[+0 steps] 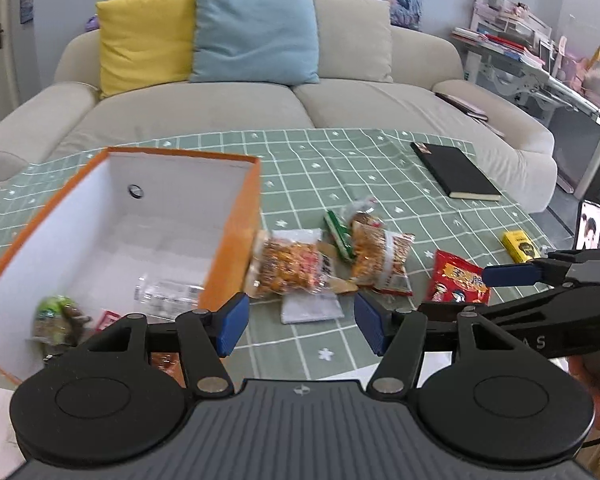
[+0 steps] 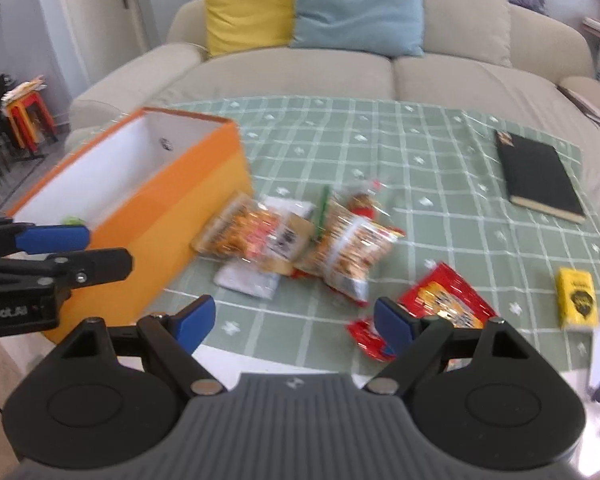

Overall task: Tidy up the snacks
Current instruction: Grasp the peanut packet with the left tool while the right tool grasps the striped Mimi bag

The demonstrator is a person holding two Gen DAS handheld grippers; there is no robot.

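Note:
An orange box (image 1: 236,216) with a white inside stands at the table's left; it also shows in the right wrist view (image 2: 172,216). A green snack (image 1: 56,316) and a clear packet (image 1: 168,292) lie in it. Two clear bags of orange snacks (image 1: 290,266) (image 1: 380,256), a green stick pack (image 1: 338,234), a white packet (image 1: 312,306) and a red packet (image 1: 458,278) lie on the cloth right of the box. My left gripper (image 1: 300,326) is open and empty above the white packet. My right gripper (image 2: 296,322) is open and empty near the red packet (image 2: 448,300).
A black notebook (image 1: 456,172) lies at the far right of the green checked tablecloth (image 1: 340,160). A yellow small box (image 1: 520,246) sits near the right edge, with a phone (image 1: 590,230) beyond it. A beige sofa (image 1: 260,108) with cushions stands behind the table.

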